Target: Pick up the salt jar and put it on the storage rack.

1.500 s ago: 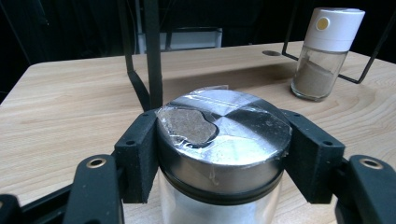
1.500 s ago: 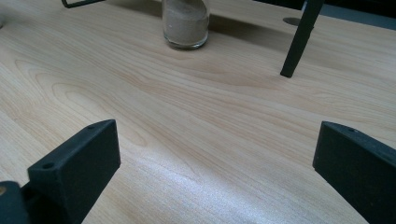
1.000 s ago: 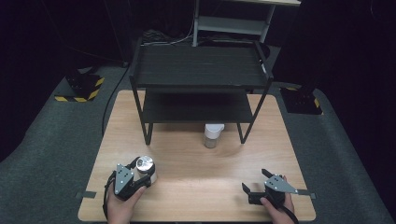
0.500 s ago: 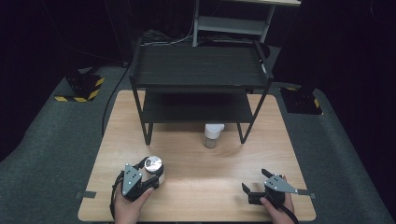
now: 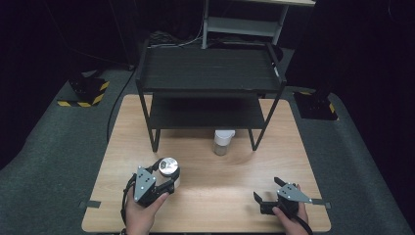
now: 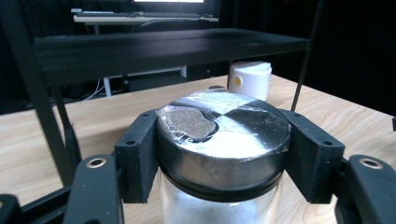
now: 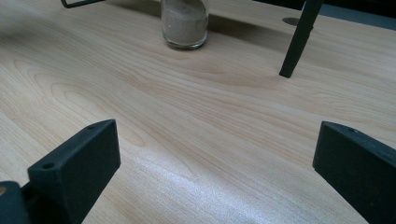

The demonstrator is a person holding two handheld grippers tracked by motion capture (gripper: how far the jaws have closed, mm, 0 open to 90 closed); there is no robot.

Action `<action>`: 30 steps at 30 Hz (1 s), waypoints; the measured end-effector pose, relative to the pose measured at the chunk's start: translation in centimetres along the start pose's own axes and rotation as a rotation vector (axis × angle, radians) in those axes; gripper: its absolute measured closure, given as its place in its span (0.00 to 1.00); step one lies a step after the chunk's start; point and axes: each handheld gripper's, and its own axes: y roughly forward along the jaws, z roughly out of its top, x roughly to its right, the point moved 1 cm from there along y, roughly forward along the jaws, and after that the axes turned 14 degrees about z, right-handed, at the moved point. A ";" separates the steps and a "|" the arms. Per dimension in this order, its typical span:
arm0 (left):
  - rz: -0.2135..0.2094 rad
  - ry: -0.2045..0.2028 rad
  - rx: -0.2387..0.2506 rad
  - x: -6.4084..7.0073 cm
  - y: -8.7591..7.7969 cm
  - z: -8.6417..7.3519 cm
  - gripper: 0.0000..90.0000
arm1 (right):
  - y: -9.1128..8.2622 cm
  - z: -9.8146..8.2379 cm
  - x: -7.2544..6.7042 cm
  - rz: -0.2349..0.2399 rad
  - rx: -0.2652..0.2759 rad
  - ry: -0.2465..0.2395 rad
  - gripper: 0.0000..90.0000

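A glass jar with a shiny metal lid [image 5: 168,166] [image 6: 224,135] is clamped between the jaws of my left gripper [image 5: 166,175] [image 6: 224,161], at the front left of the wooden table [image 5: 220,176]. Both pads press on the jar's neck just under the lid. A patch of film or label sticks to the lid top. My right gripper [image 5: 268,190] [image 7: 217,163] rests at the front right with its jaws wide apart and bare tabletop between them. A second jar with a white cap [image 5: 223,142] [image 6: 250,79] [image 7: 184,21] stands by the rack's lower shelf.
A black two-tier metal rack [image 5: 210,73] stands on the far half of the table, its legs [image 7: 296,42] reaching down to the wood. Dark floor and yellow-black striped stands [image 5: 85,95] surround the table.
My left gripper has carried the metal-lidded jar to the right and a little upward. The right gripper and the white-capped jar have stayed where they were.
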 end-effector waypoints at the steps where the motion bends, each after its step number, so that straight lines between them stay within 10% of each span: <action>1: -0.002 0.000 0.002 0.1 0.1 0.2 0.39 | 0.0 0.0 0.0 0.000 0.001 0.002 0.00; 30: -0.009 0.029 0.075 1.4 1.8 8.5 0.39 | 0.0 0.0 0.2 0.009 0.003 0.002 0.00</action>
